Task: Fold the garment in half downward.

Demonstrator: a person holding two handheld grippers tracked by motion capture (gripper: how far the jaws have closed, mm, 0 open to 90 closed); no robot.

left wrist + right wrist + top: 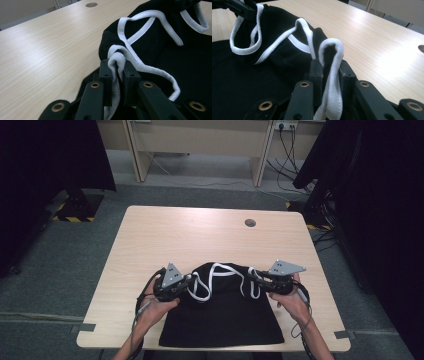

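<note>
The black garment point(220, 315) lies between my two grippers on the near part of the wooden surface point(165, 240). My left gripper point(117, 72) is clamped on a fold of its white trim point(116, 58); my right gripper point(331, 72) is clamped on a white trim loop point(334, 75).

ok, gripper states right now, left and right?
Left gripper: shut on the white trim of the black garment.
Right gripper: shut on the white trim too.

Left hand-held gripper point(117, 75) clamps white trim point(117, 60) of black garment point(190, 65).
</note>
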